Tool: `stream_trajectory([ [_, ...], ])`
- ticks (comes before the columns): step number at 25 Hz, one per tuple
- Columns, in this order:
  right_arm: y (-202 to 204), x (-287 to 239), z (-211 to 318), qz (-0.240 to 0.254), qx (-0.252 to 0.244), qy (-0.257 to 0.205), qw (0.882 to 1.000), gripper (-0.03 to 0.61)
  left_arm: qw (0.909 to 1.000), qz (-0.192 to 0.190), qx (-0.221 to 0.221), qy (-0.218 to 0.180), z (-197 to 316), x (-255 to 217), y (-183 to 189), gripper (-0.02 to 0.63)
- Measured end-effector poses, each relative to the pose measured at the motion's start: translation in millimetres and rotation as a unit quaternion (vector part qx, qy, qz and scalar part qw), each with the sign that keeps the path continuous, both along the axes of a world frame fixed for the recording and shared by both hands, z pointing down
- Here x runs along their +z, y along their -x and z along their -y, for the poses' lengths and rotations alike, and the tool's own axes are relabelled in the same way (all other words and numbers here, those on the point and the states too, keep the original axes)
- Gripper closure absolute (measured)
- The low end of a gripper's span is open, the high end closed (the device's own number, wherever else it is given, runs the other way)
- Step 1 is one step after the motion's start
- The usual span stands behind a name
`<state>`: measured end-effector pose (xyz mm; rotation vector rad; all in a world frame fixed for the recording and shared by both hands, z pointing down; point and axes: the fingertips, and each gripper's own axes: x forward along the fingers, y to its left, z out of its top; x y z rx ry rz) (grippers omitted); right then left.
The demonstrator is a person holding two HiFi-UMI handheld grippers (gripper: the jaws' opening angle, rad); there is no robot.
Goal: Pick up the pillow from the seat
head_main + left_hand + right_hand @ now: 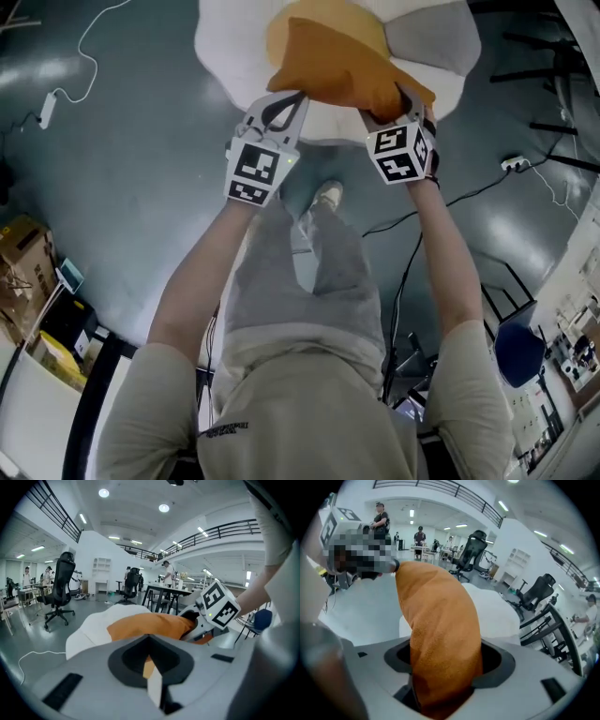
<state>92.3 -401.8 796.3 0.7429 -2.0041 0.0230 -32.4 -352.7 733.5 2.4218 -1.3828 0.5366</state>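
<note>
Jaws of left gripper (286, 101), right gripper (392, 105) pinch pillow (342, 61)

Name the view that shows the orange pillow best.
Head view: nearly the whole pillow shows, over the white seat. The right gripper view shows one end, close up; the left gripper view, a low strip.

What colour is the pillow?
The pillow is plain orange; it shows best in the right gripper view.
</note>
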Motion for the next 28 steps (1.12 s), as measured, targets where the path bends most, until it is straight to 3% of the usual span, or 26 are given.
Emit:
stream_trajectory([
  [5, 16, -140, 5, 0.085, 0.059, -0.046, 0.994, 0.232, 0.9981, -0.019, -0.007, -0.058, 4, -127, 9, 0.604],
  [12, 33, -324, -6, 0.178, 0.084, -0.116, 0.974, 0.227, 0.9889, -0.045, -0.004, -0.142, -1, -290, 10, 0.604],
  [21, 29, -525, -34, 0.293, 0.112, -0.220, 0.924, 0.219, 0.9733, -0.075, 0.006, -0.217, -31, -445, 14, 0.604],
  [28, 31, -619, -74, 0.342, 0.092, -0.274, 0.894, 0.211, 0.9597, -0.074, 0.016, -0.271, -58, -526, 22, 0.604],
])
